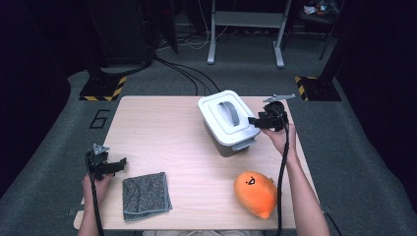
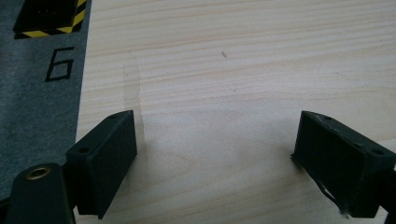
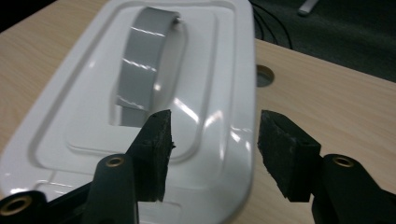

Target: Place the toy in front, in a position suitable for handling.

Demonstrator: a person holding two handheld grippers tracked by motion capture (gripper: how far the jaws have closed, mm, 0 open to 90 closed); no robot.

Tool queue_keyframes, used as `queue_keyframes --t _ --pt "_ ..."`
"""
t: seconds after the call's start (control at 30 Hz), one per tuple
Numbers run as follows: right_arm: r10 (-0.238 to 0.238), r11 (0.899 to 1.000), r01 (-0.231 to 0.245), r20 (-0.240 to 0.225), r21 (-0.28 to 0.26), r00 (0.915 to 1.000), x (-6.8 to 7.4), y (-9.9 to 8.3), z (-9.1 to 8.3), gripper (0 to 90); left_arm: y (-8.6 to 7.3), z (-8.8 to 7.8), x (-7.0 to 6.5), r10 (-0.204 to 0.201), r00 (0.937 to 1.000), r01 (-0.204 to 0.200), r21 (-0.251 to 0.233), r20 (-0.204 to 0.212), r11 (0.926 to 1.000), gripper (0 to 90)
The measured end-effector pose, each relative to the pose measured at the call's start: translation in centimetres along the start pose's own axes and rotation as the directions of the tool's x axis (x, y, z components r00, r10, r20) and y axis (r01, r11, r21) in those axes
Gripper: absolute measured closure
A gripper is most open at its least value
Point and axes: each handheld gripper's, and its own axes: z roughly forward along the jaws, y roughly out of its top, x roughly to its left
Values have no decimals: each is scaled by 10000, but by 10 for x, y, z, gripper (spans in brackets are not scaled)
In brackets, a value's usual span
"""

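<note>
White lidded box (image 1: 227,122) sits far right on the bench (image 1: 162,132); right tongs (image 3: 212,140) straddle its lid edge, unclenched. Left tongs (image 2: 215,158) gape over bare wood. Floor marking (image 2: 60,64) reads "6".

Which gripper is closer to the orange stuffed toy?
Right. The right gripper is at the white box's edge, straight beyond the orange stuffed toy. The left gripper is across the table, past the grey cloth.
</note>
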Motion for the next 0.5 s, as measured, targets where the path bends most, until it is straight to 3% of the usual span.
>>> queue_keyframes --t 0.17,0.5 --pt "400 9988 -402 89 292 9992 -8 -10 6 487 0 0 0 16 10000 -16 -12 -4 10000 128" --pt "159 9996 -164 228 217 9996 -7 -12 13 648 0 0 0 -3 10000 3 2 5 10000 128"
